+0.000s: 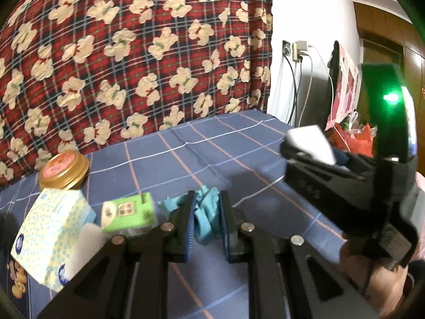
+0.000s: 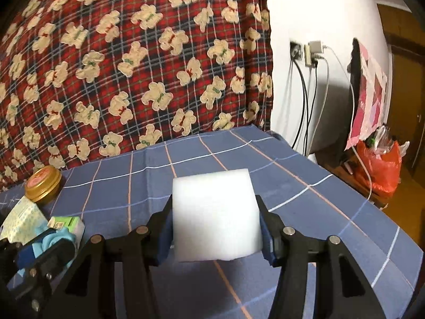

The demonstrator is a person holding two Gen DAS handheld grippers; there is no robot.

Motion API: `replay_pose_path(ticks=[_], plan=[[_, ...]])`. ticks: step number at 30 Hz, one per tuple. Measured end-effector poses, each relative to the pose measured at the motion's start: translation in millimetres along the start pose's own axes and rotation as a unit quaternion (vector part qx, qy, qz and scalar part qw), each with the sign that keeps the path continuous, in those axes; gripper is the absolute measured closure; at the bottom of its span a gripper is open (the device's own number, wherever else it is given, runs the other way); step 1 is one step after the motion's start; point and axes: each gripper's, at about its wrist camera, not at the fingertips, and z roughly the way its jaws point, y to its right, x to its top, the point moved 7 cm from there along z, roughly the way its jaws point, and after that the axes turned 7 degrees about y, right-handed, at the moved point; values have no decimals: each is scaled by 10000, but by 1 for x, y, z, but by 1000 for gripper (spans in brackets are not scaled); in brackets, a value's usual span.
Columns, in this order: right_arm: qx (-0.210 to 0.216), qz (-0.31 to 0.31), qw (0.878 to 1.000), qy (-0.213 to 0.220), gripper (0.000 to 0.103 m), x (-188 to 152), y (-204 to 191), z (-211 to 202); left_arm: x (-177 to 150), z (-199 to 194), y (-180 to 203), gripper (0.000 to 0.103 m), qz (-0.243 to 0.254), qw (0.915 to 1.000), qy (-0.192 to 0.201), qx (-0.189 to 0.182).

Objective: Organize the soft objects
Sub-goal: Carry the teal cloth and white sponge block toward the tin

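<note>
In the left wrist view my left gripper (image 1: 205, 218) is shut on a crumpled teal cloth (image 1: 204, 212), held just above the blue checked tablecloth (image 1: 186, 143). My right gripper (image 2: 215, 228) is shut on a white foam block (image 2: 216, 212), its pads pressing both sides. From the left wrist view the same right gripper (image 1: 308, 148) comes in from the right, with the white foam block (image 1: 310, 141) at its tip. The right wrist view shows the left gripper (image 2: 50, 242) at lower left with the teal cloth (image 2: 54, 238) in it.
At the left lie a blue-dotted tissue pack (image 1: 50, 234), a green tissue packet (image 1: 127, 212), a white foam piece (image 1: 85, 250) and a gold-lidded jar (image 1: 63, 170). A red bear-print cloth (image 1: 119, 61) hangs behind the table. Right of the table edge are wall cables (image 2: 305, 101) and a red bag (image 2: 379, 167).
</note>
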Motion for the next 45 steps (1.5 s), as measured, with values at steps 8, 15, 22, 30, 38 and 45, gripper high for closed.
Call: replay_pose_path(ticks=[8, 15, 22, 30, 38, 45], plan=[[28, -134, 9996, 266, 47, -3, -11, -30, -12, -24, -8, 89, 96, 9999, 75, 53], [91, 139, 9989, 439, 47, -8, -18, -57, -19, -42, -19, 89, 140, 9996, 171, 146], [406, 285, 9976, 483, 46, -18, -43, -83, -25, -70, -45, 89, 129, 9983, 366, 431], [763, 180, 9954, 555, 46, -25, -91, -106, -31, -98, -80, 89, 130, 9957, 502, 768], [1069, 68, 9913, 760, 46, -30, -142, -131, -38, -132, -126, 89, -42, 9900, 798, 1166], [1472, -102, 9857, 808, 46, -36, -198, -147, -44, -153, -162, 89, -64, 9839, 962, 1504]])
